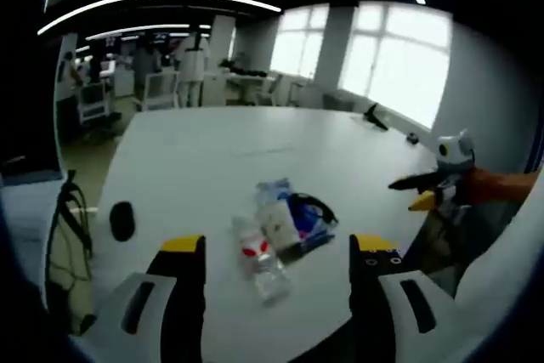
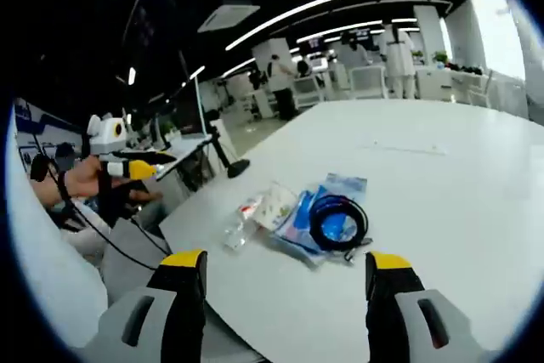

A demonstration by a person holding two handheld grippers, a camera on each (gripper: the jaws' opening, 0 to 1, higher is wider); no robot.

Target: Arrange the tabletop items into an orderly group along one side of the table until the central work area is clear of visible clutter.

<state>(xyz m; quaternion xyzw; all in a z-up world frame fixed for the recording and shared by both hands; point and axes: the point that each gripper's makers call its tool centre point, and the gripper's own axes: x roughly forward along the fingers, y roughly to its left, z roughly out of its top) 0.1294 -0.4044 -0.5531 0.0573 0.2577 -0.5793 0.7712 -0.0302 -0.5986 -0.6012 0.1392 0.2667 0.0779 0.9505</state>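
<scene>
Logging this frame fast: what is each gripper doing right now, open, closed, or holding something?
Left gripper: open, holding nothing, fingers apart above the plastic bottle.
Right gripper: open, holding nothing, facing the coiled black cable.

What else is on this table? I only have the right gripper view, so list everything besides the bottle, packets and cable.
Observer: A small black oval object lies alone on the table, apart from the bottle.
Operator: Check the far edge too.
Observer: A black item sits at the far edge, near the windows.
Operator: Report the left gripper.
Observer: The left gripper has its jaws wide apart and holds nothing.
</scene>
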